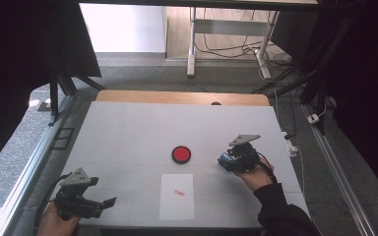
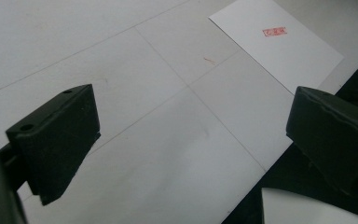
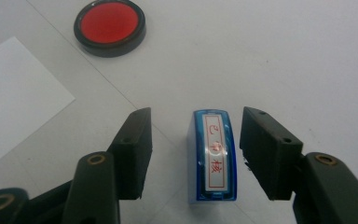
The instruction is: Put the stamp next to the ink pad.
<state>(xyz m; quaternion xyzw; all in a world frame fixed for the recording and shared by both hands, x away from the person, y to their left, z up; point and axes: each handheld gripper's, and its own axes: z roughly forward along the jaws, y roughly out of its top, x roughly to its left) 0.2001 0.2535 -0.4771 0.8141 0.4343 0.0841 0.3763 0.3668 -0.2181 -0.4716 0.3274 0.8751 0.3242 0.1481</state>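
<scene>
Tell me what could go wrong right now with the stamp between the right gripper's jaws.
The right gripper is open around the blue stamp, with gaps on both sides and the stamp nearer the right-hand jaw; closing may shove or tip it. The open red ink pad lies just ahead, so a slip could hit it. The sheet of paper already bears a red mark; restamping could overlap it.

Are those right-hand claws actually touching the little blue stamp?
Apart. In the right gripper view the stamp stands on the table between the right gripper's open jaws, with bare table showing on both sides of it.
</scene>
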